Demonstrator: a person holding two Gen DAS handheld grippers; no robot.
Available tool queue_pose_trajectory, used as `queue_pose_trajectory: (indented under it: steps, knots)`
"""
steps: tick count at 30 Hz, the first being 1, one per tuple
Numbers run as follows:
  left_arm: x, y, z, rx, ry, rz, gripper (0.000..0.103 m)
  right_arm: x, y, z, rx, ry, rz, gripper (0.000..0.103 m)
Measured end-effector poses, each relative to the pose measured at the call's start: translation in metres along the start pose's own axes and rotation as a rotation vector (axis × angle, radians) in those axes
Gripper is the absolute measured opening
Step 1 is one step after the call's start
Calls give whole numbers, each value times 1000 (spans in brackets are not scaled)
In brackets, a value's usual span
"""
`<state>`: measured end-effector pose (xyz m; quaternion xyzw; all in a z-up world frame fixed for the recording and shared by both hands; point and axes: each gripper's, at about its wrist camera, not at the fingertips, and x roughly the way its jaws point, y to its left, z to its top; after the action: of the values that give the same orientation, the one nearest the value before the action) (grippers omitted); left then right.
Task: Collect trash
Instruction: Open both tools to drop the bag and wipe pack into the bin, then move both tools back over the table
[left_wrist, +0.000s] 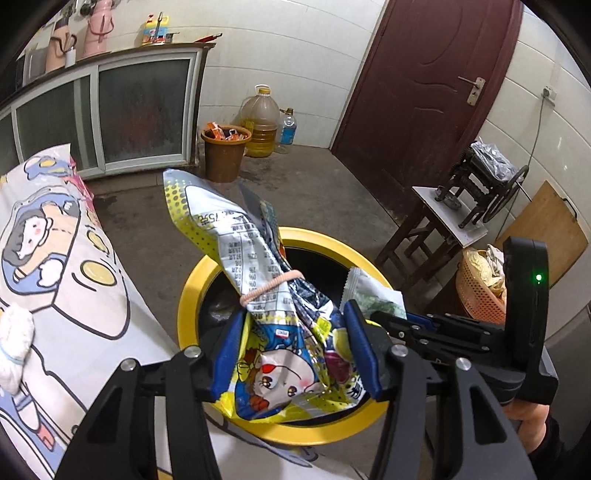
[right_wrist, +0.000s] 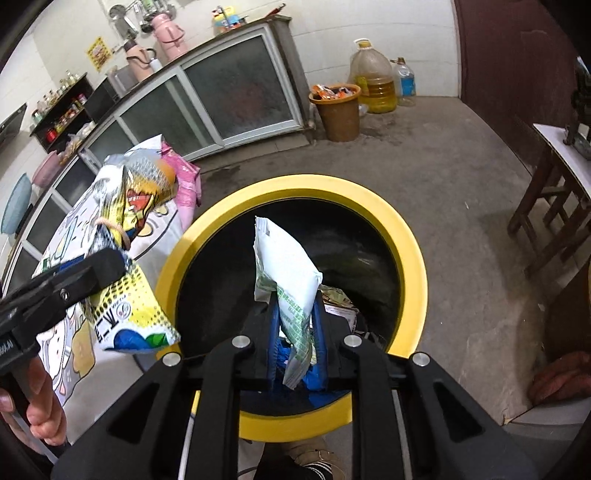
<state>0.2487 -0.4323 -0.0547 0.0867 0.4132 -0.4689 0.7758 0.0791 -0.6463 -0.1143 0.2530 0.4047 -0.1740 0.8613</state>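
Note:
My left gripper (left_wrist: 291, 325) is shut on a large yellow-and-blue snack bag (left_wrist: 258, 280) tied with a pink band, held over the near-left rim of a yellow-rimmed black trash bin (left_wrist: 188, 295). The bag also shows in the right wrist view (right_wrist: 125, 229), with the left gripper (right_wrist: 74, 280) on it. My right gripper (right_wrist: 295, 306) is shut on a small white-and-green packet (right_wrist: 284, 266) and holds it upright above the bin's opening (right_wrist: 295, 182). That packet (left_wrist: 373, 291) and the right gripper (left_wrist: 413, 325) show at the right in the left wrist view. Some trash lies inside the bin.
A table with a cartoon cloth (left_wrist: 55, 258) stands left of the bin. A brown bucket (left_wrist: 223, 155) of wrappers, an oil jug (left_wrist: 260, 122) and a bottle stand by the cabinet. A wooden stool (left_wrist: 439, 225) and orange basket (left_wrist: 480, 288) are at right, near a dark red door (left_wrist: 424, 92).

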Motion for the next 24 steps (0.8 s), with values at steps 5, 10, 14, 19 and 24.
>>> queue_pose_trajectory:
  steps: [5,10,14,19,24]
  knots:
    - [-3,6,2,-53,-12,-20,69,-5,-7,1,22,-28,-31,49]
    - [-18,13,4,-104,-52,-38,86,-12,-13,-1,33,-40,-50,52]
    - [-39,21,-2,-126,-93,-41,86,-24,-11,-6,19,-62,-55,52]
    - [-86,55,-23,-152,-142,19,86,-40,8,-13,-38,-90,3,52]
    - [-159,108,-59,-164,-198,174,86,-59,59,-14,-148,-147,113,52]
